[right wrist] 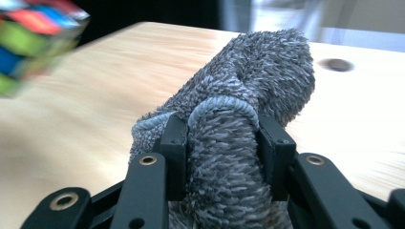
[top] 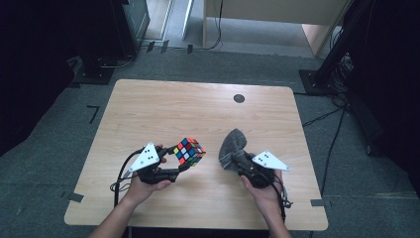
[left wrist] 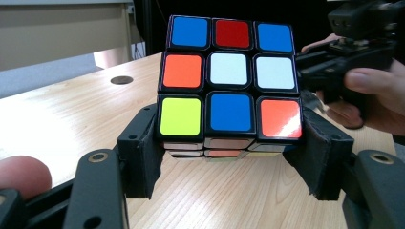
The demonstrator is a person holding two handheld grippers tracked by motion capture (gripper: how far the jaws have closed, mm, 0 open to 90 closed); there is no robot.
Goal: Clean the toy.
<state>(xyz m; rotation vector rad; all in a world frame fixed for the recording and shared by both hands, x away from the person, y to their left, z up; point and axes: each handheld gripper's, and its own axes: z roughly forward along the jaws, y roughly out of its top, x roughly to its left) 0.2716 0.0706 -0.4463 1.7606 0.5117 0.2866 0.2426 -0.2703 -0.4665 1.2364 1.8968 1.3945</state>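
Cube (left wrist: 231, 78) sits clamped in left gripper (left wrist: 231, 157), cloth (right wrist: 239, 124) in right gripper (right wrist: 223, 143).

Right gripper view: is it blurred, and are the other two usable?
Right gripper view: the cube at top left is smeared, while the cloth between the jaws is sharp. Left gripper view: crisp, with glare on the cube's lower right orange sticker. High view: table evenly lit, surroundings dark.

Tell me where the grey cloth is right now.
In the high view the grey cloth sits right of centre on the table, clamped in the right gripper, across from the puzzle cube held by the left gripper.
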